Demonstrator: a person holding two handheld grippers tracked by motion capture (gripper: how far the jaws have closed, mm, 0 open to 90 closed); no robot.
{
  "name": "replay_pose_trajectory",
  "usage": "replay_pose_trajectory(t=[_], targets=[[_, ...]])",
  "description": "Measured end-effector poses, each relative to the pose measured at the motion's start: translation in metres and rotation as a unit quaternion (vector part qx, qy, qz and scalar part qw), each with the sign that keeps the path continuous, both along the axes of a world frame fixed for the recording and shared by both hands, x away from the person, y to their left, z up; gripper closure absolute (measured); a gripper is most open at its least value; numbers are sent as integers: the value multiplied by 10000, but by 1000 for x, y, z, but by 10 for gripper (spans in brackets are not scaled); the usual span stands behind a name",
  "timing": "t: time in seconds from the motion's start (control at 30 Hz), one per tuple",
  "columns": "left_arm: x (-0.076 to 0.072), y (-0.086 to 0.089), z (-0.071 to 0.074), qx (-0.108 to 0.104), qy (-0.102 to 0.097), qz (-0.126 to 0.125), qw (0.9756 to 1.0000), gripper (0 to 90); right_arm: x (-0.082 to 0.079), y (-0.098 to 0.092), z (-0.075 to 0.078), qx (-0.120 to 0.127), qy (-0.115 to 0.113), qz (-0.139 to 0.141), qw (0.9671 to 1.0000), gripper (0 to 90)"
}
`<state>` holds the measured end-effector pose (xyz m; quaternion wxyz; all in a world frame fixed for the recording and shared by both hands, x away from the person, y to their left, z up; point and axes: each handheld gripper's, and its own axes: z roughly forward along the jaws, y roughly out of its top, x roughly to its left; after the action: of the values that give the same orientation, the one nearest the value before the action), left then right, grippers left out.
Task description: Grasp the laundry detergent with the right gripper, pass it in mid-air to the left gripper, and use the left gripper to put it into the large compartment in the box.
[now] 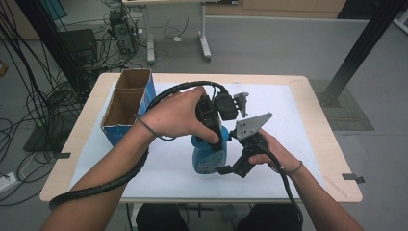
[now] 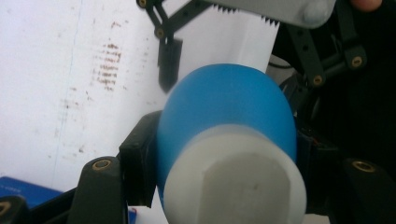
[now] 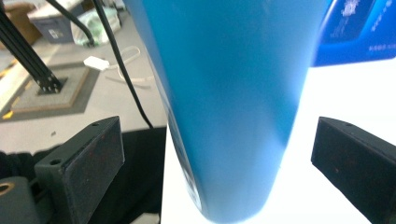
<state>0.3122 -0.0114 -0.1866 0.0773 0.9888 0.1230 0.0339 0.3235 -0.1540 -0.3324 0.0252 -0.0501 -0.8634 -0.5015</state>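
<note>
White-covered table (image 1: 298, 110), open cardboard box (image 1: 126, 103) waiting at left. Left gripper (image 1: 215, 144) is clamping the blue bottle (image 1: 208, 156); right gripper (image 1: 232, 169) is straddling its base, jaws wide, not touching. Boxing likely remaining.

In the high view the left hand (image 1: 175, 115) and left gripper (image 1: 215, 139) cover the bottle's (image 1: 206, 159) top. The right gripper view cuts the bottle off at top and bottom, its surface blurred. The left gripper view's bottom edge crops the bottle's white cap (image 2: 233, 182).
</note>
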Motion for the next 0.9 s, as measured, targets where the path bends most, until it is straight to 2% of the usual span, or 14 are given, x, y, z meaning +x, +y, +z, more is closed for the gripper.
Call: replay_pose_trajectory(t=[0.2,0.3,0.5,0.77,0.87,0.9], targets=[[1,3,2,71,43,198,9998,377,5,-8,3,-327,60,-124,9994,25],[3,5,1,92,44,390,9992,377,7,-13,3,-501,106,-179,9985,25],[6,11,3,80,13,616,9981,377,13,-22,4,-975,226,-264,9946,25],[6,19,5,87,49,811,9967,377,23,-33,5,-1500,364,-437,9871,25],[6,22,6,97,21,887,9960,377,27,-37,6,-1762,377,-542,9821,25],[7,24,6,101,18,902,9959,377,29,-38,6,-1905,395,-604,9790,25]])
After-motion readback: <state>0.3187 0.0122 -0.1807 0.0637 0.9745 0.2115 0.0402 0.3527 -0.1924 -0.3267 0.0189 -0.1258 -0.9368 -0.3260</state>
